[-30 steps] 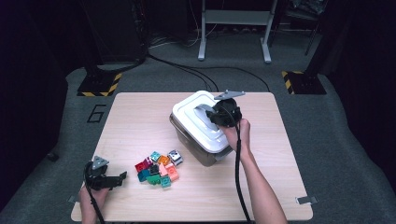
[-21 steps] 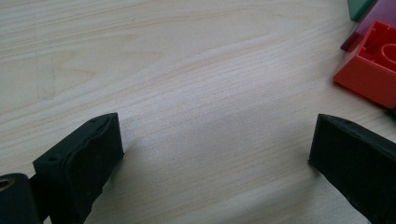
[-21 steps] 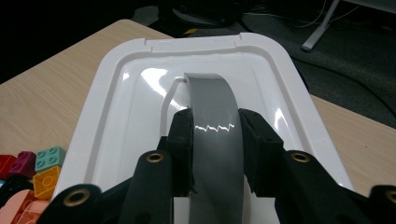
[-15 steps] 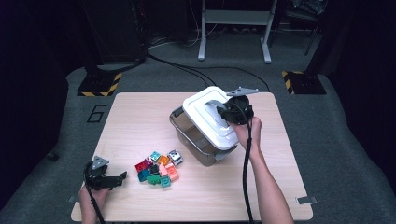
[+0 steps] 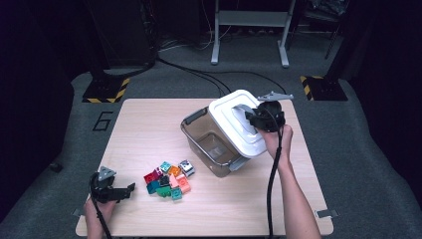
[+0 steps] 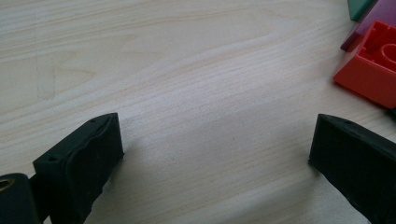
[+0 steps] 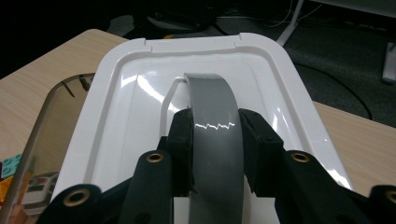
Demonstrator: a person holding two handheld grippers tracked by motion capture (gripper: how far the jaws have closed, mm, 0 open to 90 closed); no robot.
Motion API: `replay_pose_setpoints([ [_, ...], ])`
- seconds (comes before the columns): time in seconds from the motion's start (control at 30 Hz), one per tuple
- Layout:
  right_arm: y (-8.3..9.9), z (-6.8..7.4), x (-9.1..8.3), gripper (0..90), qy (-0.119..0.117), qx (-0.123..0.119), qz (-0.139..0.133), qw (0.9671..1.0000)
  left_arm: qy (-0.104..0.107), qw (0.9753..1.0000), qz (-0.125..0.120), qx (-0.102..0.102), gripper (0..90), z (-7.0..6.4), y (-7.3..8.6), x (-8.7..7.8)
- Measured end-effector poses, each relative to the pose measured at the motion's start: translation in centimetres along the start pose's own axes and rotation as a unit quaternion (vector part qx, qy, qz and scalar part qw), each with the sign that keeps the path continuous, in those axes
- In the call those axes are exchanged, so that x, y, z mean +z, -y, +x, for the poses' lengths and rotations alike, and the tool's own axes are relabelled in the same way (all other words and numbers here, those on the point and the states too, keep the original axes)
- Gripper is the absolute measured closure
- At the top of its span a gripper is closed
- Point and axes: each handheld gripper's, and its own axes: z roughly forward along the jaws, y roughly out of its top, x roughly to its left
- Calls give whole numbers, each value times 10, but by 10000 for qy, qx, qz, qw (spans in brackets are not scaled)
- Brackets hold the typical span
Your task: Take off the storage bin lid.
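A clear plastic bin (image 5: 211, 144) stands in the middle of the wooden table (image 5: 134, 129). Its white lid (image 5: 234, 124) is lifted and tilted, off to the bin's right side. My right gripper (image 5: 253, 117) is shut on the lid's grey handle (image 7: 215, 126), one jaw on each side of it. A heap of small coloured bricks (image 5: 169, 180) lies left of the bin. My left gripper (image 5: 127, 191) rests low at the table's front left, open, with bare wood between its jaws and a red brick (image 6: 373, 70) just beyond.
The bin's inside (image 5: 214, 147) looks bare. Black cables (image 5: 199, 74), a metal stand (image 5: 249, 30) and yellow-black striped floor blocks (image 5: 104, 89) lie beyond the far edge of the table.
My right gripper has lifted the white lid off the bin and carried it up and to the right, so the bin now stands uncovered. The left gripper has stayed put.
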Motion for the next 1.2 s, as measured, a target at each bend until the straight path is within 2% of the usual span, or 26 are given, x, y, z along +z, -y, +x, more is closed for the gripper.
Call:
replay_pose_setpoints([
  [0.43,10,-33,-14,671,372,272,7,9989,-4,10000,-1,-3,26,0,0,0],
  [0.63,19,-52,-20,670,609,471,38,9970,-2,10000,5,3,26,0,0,0],
  [0.73,22,-57,-22,670,666,507,46,9965,-2,10000,-15,-6,26,0,0,0],
  [0.8,26,-65,-24,670,772,584,60,9953,-17,10000,-48,-4,26,0,0,1],
  [0.9,29,-70,-25,670,843,645,69,9943,0,10000,-8,0,26,0,0,0],
  [0.93,33,-75,-25,670,938,710,85,9930,-1,10000,-2,4,26,0,0,0],
  [1.2,48,-90,-18,670,1249,909,212,9878,-1,10000,-8,-6,26,0,0,0],
])
